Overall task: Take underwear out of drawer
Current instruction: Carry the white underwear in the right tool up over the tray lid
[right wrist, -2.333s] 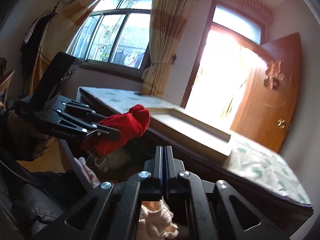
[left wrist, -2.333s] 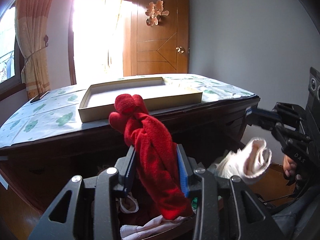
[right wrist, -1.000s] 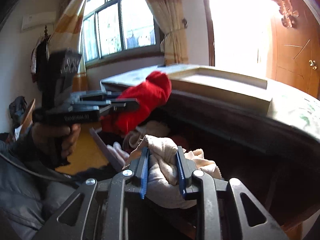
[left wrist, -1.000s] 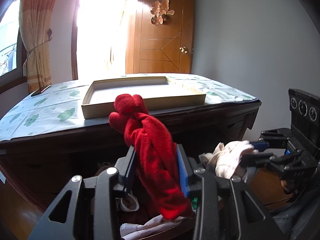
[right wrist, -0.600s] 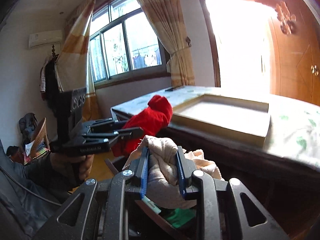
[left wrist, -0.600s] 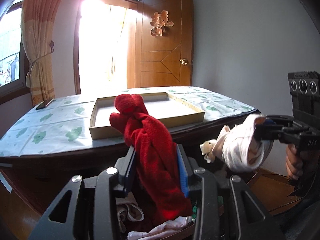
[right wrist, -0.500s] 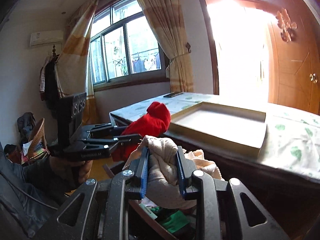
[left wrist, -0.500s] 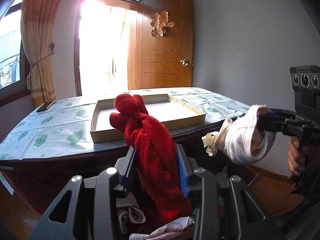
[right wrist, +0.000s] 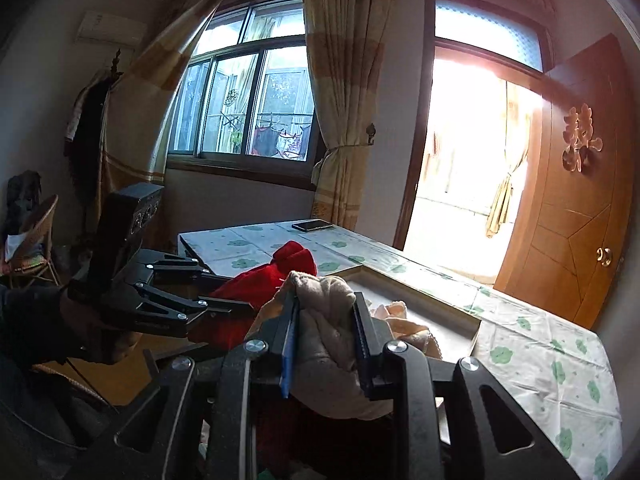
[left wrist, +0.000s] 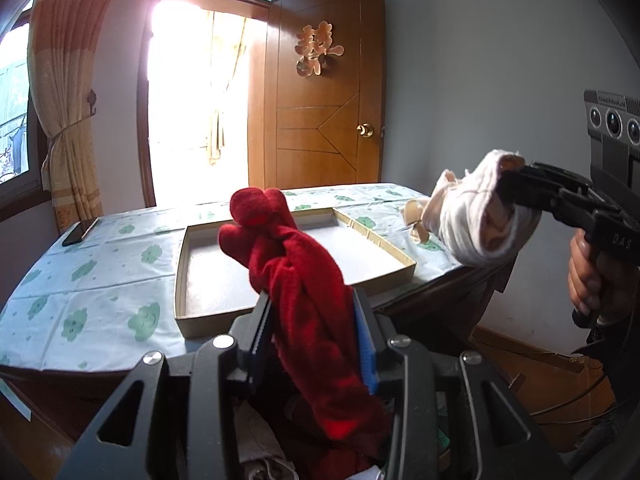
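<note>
My left gripper (left wrist: 314, 336) is shut on a red underwear roll (left wrist: 296, 272), which sticks up between its blue pads. From the right wrist view the same red roll (right wrist: 280, 276) shows at left in the left gripper (right wrist: 236, 306). My right gripper (right wrist: 325, 332) is shut on a cream-white underwear bundle (right wrist: 332, 320). That bundle (left wrist: 476, 216) hangs at the right of the left wrist view, over the table's edge, held by the right gripper (left wrist: 516, 188). Below my left gripper the open drawer (left wrist: 264, 444) shows more cloth.
A shallow cardboard tray (left wrist: 296, 256) lies on the table's green-patterned cloth (left wrist: 100, 280). A phone (right wrist: 312, 225) rests at the table's far end. A wooden door (left wrist: 320, 92) and a bright doorway stand behind. A wicker chair (right wrist: 36, 240) is at far left.
Both grippers have risen with their bundles, from down by the drawer to above the tabletop. The right gripper has rolled, and its bundle now hangs over the table's edge.
</note>
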